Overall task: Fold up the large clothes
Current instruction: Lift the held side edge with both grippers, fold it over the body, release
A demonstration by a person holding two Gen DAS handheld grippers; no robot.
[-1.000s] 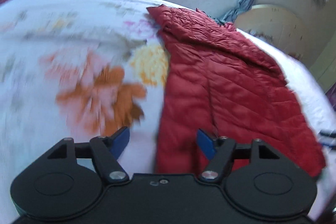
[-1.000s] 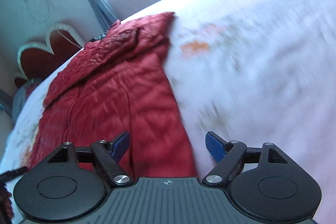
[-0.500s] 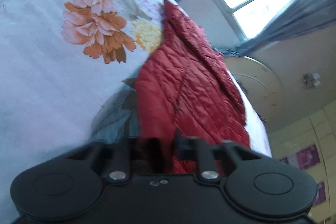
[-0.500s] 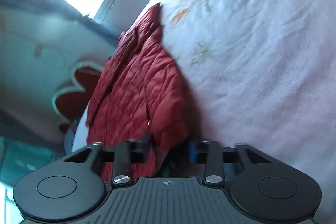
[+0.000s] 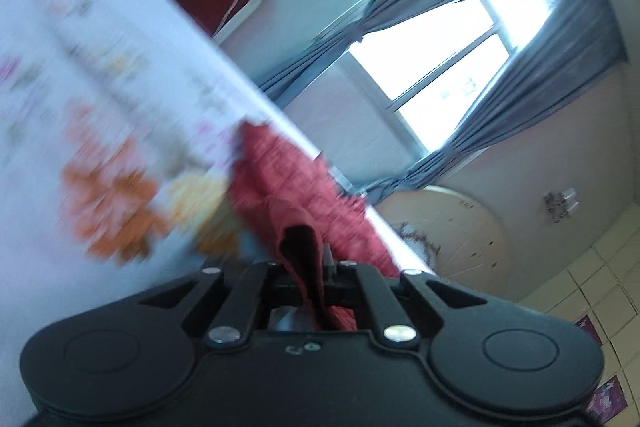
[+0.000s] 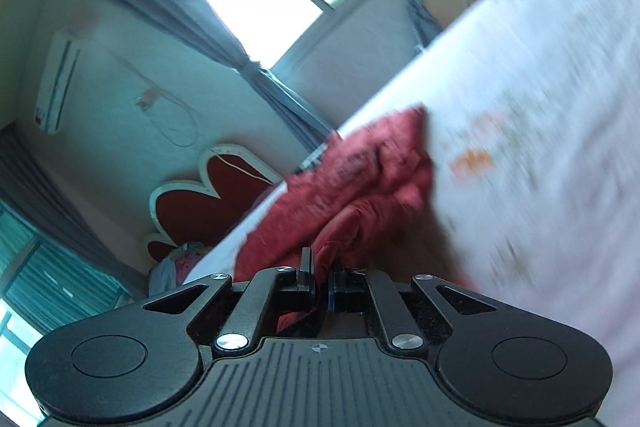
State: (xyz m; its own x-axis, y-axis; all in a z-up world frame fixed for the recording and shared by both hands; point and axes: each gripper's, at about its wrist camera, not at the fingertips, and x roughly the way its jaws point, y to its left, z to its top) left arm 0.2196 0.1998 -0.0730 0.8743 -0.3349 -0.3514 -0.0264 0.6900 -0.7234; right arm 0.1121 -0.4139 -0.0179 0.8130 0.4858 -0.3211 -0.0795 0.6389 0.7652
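The left gripper [image 5: 306, 267] and right gripper [image 6: 318, 277] are each pinching the red quilted puffer jacket [image 6: 360, 183]. Soft, light and probably slippery, it is best held at its hem corners.

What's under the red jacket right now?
The red jacket lies on the white floral bedsheet, which shows all around it. Both tongs, left and right, pinch its near edge. Anything beneath the jacket's middle is covered.

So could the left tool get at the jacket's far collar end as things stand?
Probably not right away: the left tool is already shut on the near edge of the red jacket, so it would have to let go first. Nothing else on the bedspread blocks the way.
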